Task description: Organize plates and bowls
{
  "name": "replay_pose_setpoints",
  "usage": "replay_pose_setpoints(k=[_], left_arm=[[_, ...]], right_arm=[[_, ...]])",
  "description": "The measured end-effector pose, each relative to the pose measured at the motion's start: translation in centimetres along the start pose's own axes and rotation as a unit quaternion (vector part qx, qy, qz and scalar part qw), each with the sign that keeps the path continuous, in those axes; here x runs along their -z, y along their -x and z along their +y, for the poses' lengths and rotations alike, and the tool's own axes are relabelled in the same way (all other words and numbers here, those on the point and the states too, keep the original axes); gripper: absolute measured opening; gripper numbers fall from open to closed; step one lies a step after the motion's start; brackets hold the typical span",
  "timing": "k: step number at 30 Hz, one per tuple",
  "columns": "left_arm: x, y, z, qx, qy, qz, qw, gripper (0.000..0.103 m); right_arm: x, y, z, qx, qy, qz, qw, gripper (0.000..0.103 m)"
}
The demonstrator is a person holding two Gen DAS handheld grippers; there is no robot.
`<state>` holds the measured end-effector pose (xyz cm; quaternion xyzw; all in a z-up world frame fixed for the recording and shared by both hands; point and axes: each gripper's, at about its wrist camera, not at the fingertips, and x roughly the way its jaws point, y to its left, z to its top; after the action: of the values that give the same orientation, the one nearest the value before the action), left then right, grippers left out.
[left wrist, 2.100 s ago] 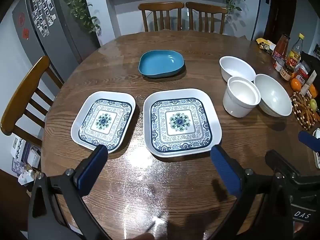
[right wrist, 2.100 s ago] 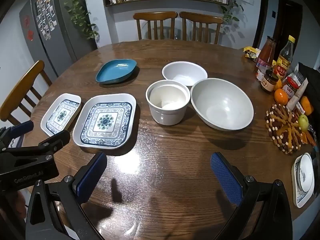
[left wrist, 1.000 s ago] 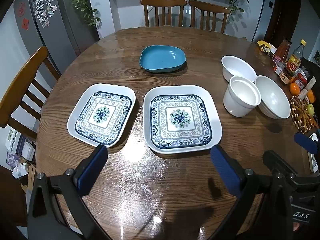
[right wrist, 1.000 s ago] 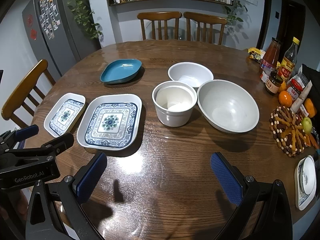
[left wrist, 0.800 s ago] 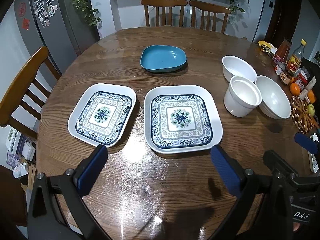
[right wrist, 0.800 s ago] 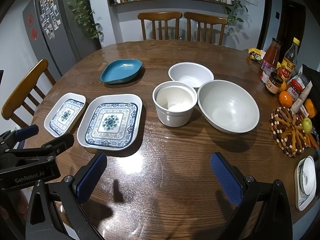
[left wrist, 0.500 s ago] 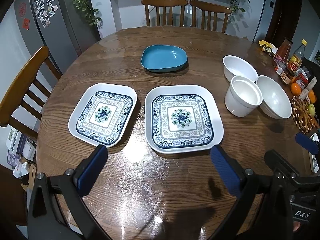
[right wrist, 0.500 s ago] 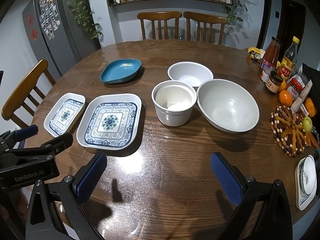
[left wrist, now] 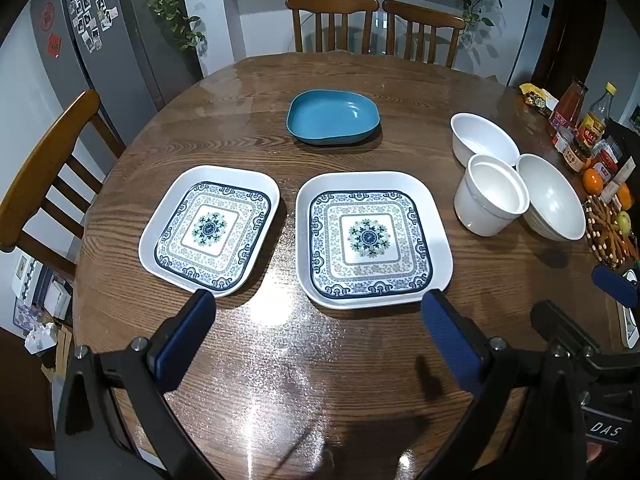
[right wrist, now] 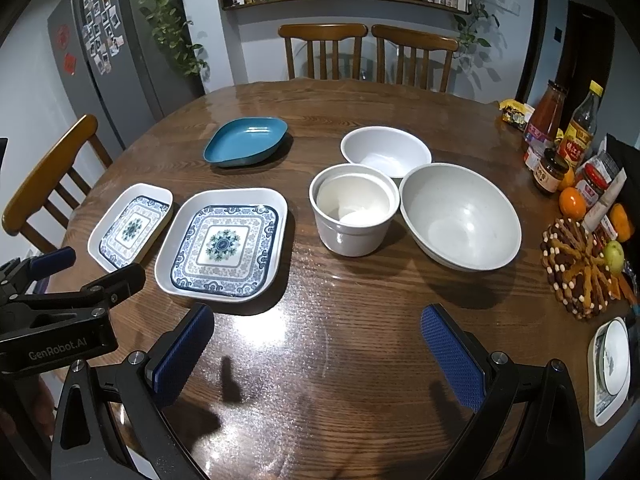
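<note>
From your left wrist view, the left gripper hangs above the near edge of the bench, its fingers spread wide with nothing between them. That stance suits the two patterned plates just ahead: the small patterned plate lies flat beside the large patterned plate, close but apart, so you can likely slide one finger under a rim and stack the smaller on the larger. The blue dish sits farther back, alone.

From your right wrist view, the right gripper is likewise held wide open and empty over bare wood, pointed at the white ware. The white cup stands upright, flanked by the small white bowl behind and the large white bowl to its right; whether their rims touch I cannot tell. Grouped so, they look ready for nesting. Nothing is stacked yet; the task seems at its start. Glossy rims may slip, so grip squarely.
</note>
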<state>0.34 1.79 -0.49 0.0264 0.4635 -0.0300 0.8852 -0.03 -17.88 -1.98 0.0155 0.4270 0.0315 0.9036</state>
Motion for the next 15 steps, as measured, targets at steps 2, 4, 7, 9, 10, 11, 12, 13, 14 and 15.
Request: replay_pose_setpoints(k=[2,4,7,9,10,11,12,13,14,15], left_arm=[[-0.04,0.02,0.05,0.001,0.0,0.0,1.0,0.102],[-0.09,-0.01,0.02,0.001,0.0,-0.001,1.0,0.102],[-0.14,-0.06,0.01,0.001,-0.001,-0.001,1.0,0.102],[-0.14,-0.06,0.01,0.001,-0.001,-0.001,1.0,0.102],[-0.15,-0.07,0.01,0.002,-0.001,-0.001,1.0,0.102],[-0.2,-0.09,-0.01,0.002,-0.001,-0.001,1.0,0.102],[-0.21,-0.09,-0.01,0.001,-0.001,0.0,1.0,0.102],[-0.21,-0.1,-0.01,0.002,-0.001,0.0,1.0,0.102],[-0.24,-0.09,-0.02,0.002,-0.001,0.0,1.0,0.102],[-0.26,-0.11,-0.01,0.002,-0.001,0.0,1.0,0.102]], right_arm=[[0.01,0.01,0.0,0.0,0.0,0.0,1.0,0.103],[-0.02,0.02,-0.04,0.0,0.0,0.0,1.0,0.103],[-0.06,-0.01,0.01,0.0,0.0,0.0,1.0,0.103],[-0.04,0.01,-0.04,-0.001,0.0,0.0,1.0,0.103],[-0.03,0.01,-0.04,0.0,0.0,0.0,1.0,0.103],[-0.03,0.01,-0.04,0.0,0.0,0.0,1.0,0.103],[-0.04,0.0,-0.04,0.0,0.0,0.0,1.0,0.103],[-0.05,-0.01,-0.03,0.0,0.0,0.0,1.0,0.103],[-0.07,-0.02,0.0,-0.001,0.0,0.001,1.0,0.103],[-0.03,-0.01,-0.02,0.0,0.0,0.0,1.0,0.103]])
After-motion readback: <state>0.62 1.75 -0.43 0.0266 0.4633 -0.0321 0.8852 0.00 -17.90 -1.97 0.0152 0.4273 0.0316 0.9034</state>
